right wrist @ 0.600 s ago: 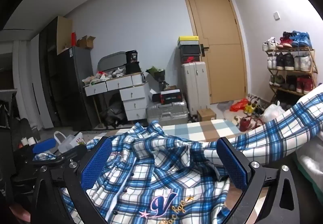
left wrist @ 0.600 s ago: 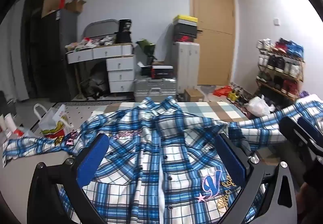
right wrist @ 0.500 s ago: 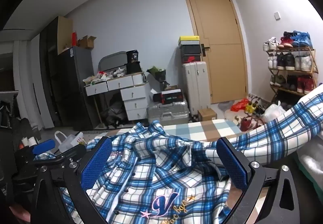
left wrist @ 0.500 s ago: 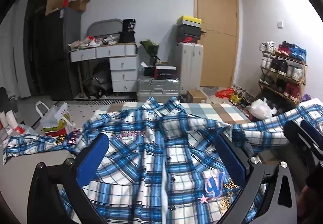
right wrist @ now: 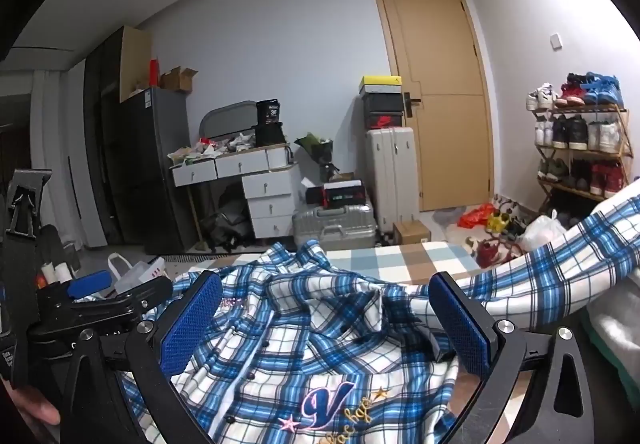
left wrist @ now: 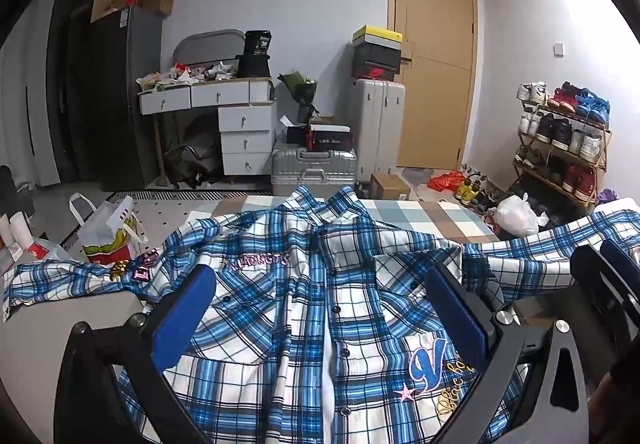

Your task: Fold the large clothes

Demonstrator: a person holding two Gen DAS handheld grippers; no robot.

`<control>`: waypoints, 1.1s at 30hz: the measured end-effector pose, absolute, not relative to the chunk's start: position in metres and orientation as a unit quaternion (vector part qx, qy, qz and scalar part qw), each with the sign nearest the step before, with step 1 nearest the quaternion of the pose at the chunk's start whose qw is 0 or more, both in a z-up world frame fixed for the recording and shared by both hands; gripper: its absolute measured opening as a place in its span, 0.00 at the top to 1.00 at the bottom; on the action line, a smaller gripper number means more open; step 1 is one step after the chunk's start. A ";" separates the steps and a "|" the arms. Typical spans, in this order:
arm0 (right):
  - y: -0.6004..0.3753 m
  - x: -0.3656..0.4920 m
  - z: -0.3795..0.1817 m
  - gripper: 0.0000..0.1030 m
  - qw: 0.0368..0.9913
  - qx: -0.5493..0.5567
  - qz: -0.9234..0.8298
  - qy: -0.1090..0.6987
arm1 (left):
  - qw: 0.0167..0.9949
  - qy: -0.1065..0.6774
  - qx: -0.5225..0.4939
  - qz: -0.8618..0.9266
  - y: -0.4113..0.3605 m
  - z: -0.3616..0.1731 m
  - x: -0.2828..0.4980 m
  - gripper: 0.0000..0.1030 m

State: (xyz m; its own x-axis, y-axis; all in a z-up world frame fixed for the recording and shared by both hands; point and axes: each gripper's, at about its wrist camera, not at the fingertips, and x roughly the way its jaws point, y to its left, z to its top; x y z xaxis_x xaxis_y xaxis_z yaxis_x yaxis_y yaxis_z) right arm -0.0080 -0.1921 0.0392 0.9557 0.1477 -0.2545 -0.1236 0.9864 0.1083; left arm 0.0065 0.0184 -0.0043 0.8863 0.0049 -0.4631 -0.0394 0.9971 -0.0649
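You stand in lived-in bedroom: shoe rack (left wrist: 560, 147) at 2 o'clock, suitcases (left wrist: 314, 169) and drawer desk (left wrist: 224, 111) at 12.

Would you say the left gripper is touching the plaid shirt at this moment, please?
Cannot tell. In the left wrist view the left gripper is wide open over the plaid shirt, with no visible gap or contact.

clearance over the bed

plaid shirt (left wrist: 304, 308) spread flat, nothing standing on it; checked bedding (left wrist: 420, 213) bare at far edge. paper bag (left wrist: 108, 232) stands off the left side, suitcase (left wrist: 314, 167) beyond the far end.
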 end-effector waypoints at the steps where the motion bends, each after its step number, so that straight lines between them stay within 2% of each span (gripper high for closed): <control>1: -0.192 -0.008 0.039 0.00 0.988 0.046 0.069 0.132 | 0.970 0.240 -0.036 0.012 0.018 -0.005 0.007 0.01; 33: -0.195 0.000 0.026 0.00 0.985 0.055 0.059 0.152 | 0.969 0.243 -0.051 0.015 0.024 -0.007 0.007 0.01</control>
